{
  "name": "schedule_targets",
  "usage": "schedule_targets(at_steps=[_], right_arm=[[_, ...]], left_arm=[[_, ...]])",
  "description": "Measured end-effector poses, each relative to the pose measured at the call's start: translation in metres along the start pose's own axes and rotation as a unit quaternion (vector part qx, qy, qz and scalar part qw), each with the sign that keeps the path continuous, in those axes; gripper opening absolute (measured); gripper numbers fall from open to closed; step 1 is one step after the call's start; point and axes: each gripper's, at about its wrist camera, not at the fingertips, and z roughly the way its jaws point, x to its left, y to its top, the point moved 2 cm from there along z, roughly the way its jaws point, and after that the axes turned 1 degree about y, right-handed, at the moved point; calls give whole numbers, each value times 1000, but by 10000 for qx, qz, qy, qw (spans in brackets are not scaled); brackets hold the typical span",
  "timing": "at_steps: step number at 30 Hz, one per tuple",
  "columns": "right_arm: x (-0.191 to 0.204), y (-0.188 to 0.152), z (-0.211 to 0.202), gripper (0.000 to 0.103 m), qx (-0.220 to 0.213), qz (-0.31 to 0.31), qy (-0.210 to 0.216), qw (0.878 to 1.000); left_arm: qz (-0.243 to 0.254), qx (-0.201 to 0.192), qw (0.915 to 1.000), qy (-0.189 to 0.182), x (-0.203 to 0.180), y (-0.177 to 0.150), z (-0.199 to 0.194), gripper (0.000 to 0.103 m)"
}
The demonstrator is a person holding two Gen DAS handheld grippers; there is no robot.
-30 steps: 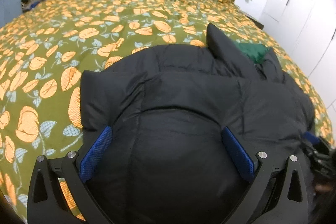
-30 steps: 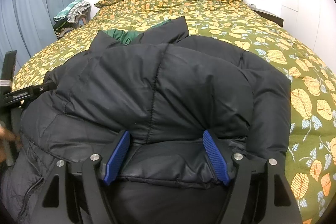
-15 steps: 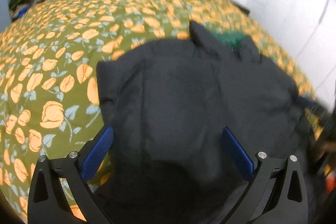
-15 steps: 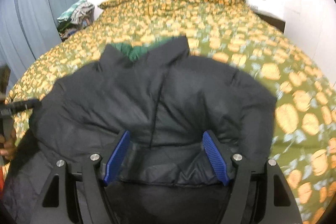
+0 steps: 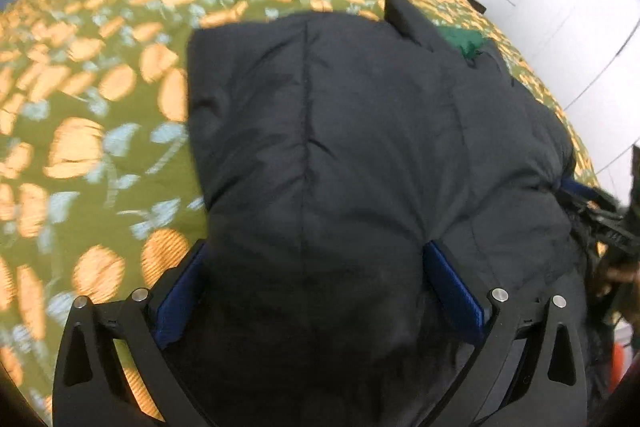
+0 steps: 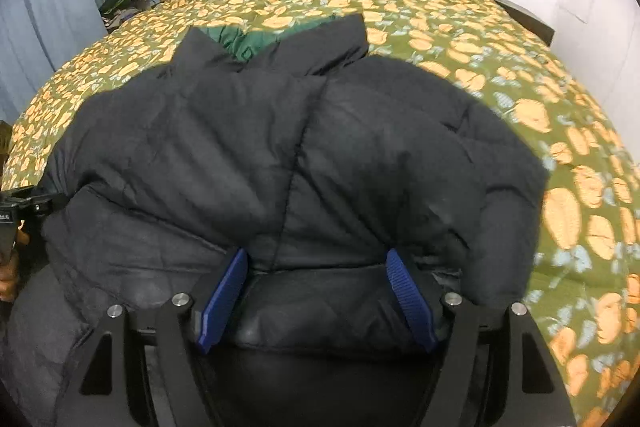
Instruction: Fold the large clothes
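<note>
Bed [image 6: 440,27]: both grippers, left gripper [image 5: 316,287] and right gripper [image 6: 318,287], wide but clamped on black puffer jacket [image 6: 280,147] hem, to fold it over.

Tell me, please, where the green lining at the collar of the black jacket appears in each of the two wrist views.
Left wrist view: the green lining is upper right of centre, right of the raised collar flap, at the far end of the black jacket.
Right wrist view: the green lining is upper left of centre, between the two collar flaps.
Shared landmark: the flowered bedspread beneath the jacket.
</note>
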Motion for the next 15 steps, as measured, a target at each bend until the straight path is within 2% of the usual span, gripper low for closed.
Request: schedule_targets(at_steps=[3, 5, 8, 12, 13, 14, 15], right_arm=[[4, -8, -39, 74, -169, -90, 109, 9998], [8, -22, -62, 74, -104, -170, 116, 9997], [14, -54, -84, 74, 342, -72, 223, 9991], [32, -117, -82, 74, 1433, 335, 563, 9875], [33, -128, -79, 74, 1618, 420, 586, 9842], [36, -140, -81, 74, 1678, 487, 577, 9829], [39, -148, -89, 74, 1556, 456, 483, 9856]], left_arm=[[363, -163, 9992, 27, -11, -22, -38, 102], [550, -206, 9983, -50, -19, -40, -61, 103], [789, -24, 9967, -201, -35, -80, -80, 103], [1154, 576, 9916, 79, -53, -138, -70, 102], [1214, 608, 9906, 138, -55, -148, -71, 102], [1272, 598, 9899, 174, -57, -158, -77, 102], [1306, 609, 9894, 183, -59, -164, -82, 102]])
